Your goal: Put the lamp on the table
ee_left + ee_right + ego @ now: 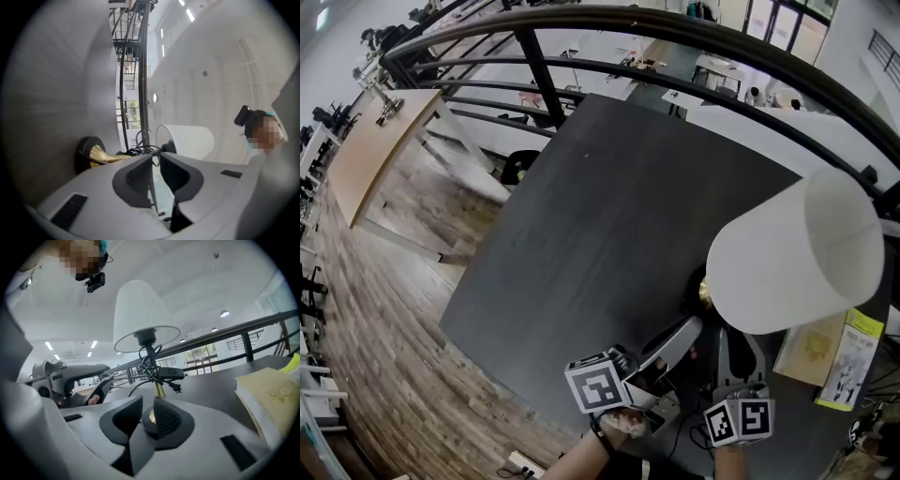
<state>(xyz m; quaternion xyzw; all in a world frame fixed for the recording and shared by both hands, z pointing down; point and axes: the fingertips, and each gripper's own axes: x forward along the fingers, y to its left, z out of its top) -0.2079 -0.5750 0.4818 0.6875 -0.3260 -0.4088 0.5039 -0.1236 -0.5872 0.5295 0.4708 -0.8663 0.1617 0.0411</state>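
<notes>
Right claw (147, 401) partly spread, nothing pinched; lamp base (146, 428) is framed just past its tips. Left claw (156, 155) likewise spread, empty, held beside the lamp (792, 253). It is seen upright on the worktop (600, 216) near a book (272, 394), as tasked. Flanking claws fit either a release or a grip: undecidable.

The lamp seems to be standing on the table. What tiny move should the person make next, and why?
Probably ease both back, clear of the lamp. It stands upright on the table, its base flat. The left hand-held gripper has open, empty jaws; the right hand-held gripper has jaws apart at the base, not visibly pressing it. The placing looks done.
</notes>
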